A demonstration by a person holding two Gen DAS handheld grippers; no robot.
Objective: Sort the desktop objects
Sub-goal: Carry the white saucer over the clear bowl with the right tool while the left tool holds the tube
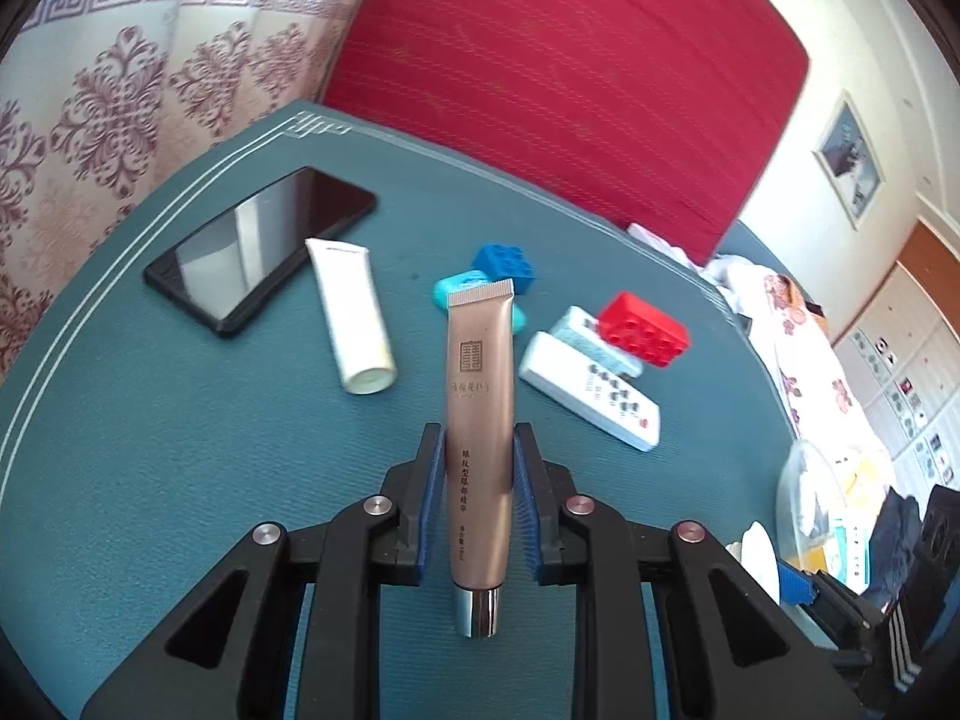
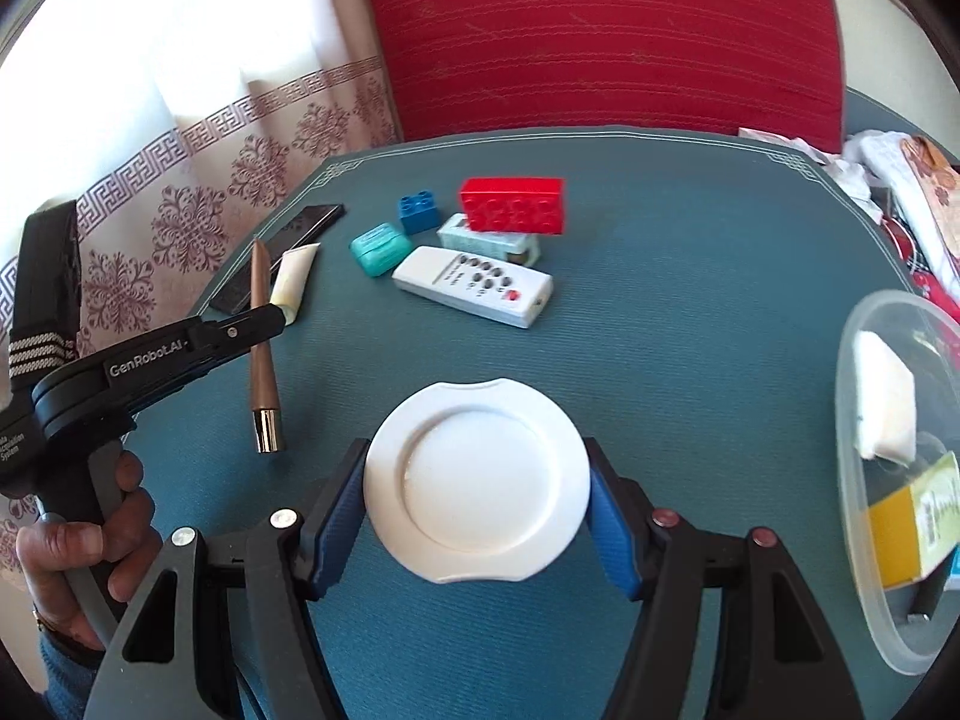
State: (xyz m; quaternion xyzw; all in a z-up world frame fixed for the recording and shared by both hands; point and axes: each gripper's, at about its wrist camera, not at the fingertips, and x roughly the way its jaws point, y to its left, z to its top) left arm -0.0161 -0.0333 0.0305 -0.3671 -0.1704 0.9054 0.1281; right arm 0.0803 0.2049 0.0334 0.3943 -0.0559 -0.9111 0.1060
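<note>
Bronze plastic, the cosmetic tube (image 1: 480, 450) is clamped in the left gripper (image 1: 478, 498), silver cap nearest the camera. Only the right wrist view shows the white lid (image 2: 477, 483) pinched between the right gripper's (image 2: 478, 501) pads above the teal mat (image 2: 690, 360), and a clear container (image 2: 900, 480) alongside.

We count two tubes, one bronze (image 1: 480, 456) and one white (image 1: 354, 318), and two toy bricks, one red (image 1: 643, 329) and one blue (image 1: 504, 267). We also see one phone (image 1: 258, 249), one white remote (image 1: 591, 390), one teal case (image 2: 377, 247), one pale-blue box (image 2: 486, 240), one white plate (image 2: 477, 483) and one clear plastic container (image 2: 900, 480).
</note>
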